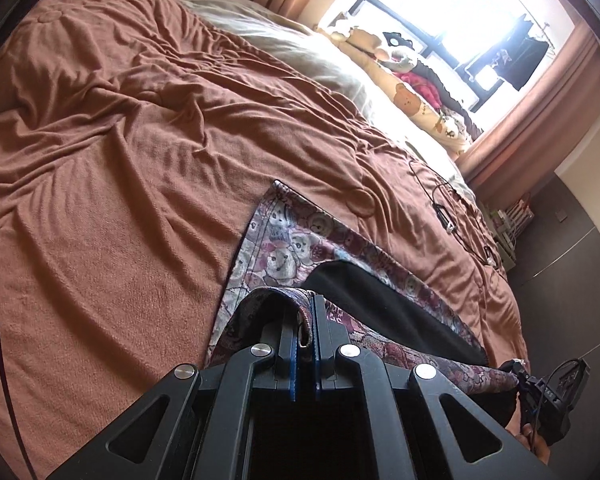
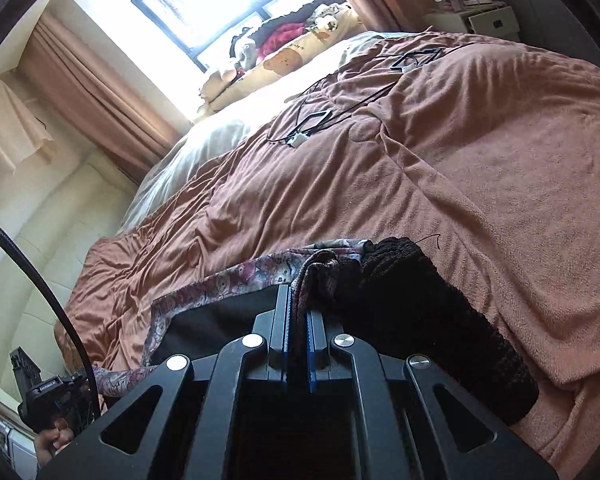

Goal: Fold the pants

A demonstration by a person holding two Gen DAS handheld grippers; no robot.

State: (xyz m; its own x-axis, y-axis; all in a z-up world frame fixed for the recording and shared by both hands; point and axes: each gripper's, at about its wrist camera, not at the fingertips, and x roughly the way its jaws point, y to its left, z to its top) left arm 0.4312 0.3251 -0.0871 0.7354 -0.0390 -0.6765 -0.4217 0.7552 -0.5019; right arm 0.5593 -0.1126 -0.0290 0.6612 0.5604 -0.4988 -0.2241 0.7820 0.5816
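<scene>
The left hand-held gripper (image 1: 305,316) pinches a bunched edge of the pants (image 1: 276,248), its jaws pressed together on the patterned cloth, which loops over the fingertips. From there the pants spread forward and to the right over the brown blanket (image 1: 120,152) on the bed, one corner pointing away from the gripper, with a black lining (image 1: 388,304) showing just right of the jaws. The far end of the same edge runs to the right hand-held gripper (image 1: 536,384), low at the right of the left wrist view.

In the right wrist view, the right hand-held gripper (image 2: 300,300) is clamped on another fold of the pants (image 2: 240,276), cloth bulging above its tips. A dark knitted part (image 2: 432,312) lies just right of the jaws on the blanket (image 2: 480,152). The patterned edge stretches left toward the left hand-held gripper (image 2: 56,396). Black cables (image 2: 320,120) lie well apart, farther up the bed.
</scene>
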